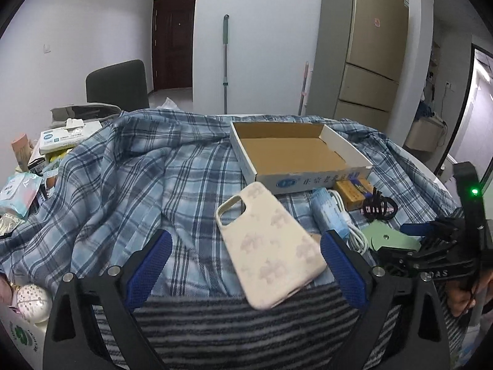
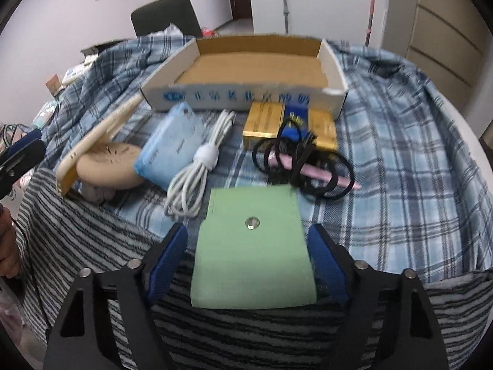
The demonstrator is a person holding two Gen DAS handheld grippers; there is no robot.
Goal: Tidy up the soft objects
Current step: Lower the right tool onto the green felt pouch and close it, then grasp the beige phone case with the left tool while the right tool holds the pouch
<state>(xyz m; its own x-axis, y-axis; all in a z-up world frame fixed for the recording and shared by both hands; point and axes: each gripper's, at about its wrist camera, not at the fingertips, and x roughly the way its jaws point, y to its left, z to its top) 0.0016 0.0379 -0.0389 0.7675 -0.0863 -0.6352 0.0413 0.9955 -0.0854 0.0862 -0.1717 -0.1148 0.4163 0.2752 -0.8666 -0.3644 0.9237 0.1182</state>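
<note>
A cream phone case (image 1: 267, 248) lies between the fingers of my left gripper (image 1: 246, 262), which stands wide open around it without gripping. In the right wrist view the case (image 2: 98, 135) leans on a beige round object (image 2: 111, 166). My right gripper (image 2: 248, 259) is open, with a green pouch (image 2: 252, 246) between its blue fingers. An empty cardboard box (image 1: 295, 154) stands behind, also in the right wrist view (image 2: 255, 71). A blue mask pack (image 2: 172, 151), white cable (image 2: 197, 169), black hair ties (image 2: 302, 166) and gold box (image 2: 265, 120) lie before it.
A plaid cloth (image 1: 138, 178) covers the table, with a striped cloth (image 1: 246, 330) at the near edge. Tissue packs and clutter (image 1: 61, 138) sit at the left. A chair (image 1: 117, 83) stands behind the table, a fridge (image 1: 363, 43) at the back right.
</note>
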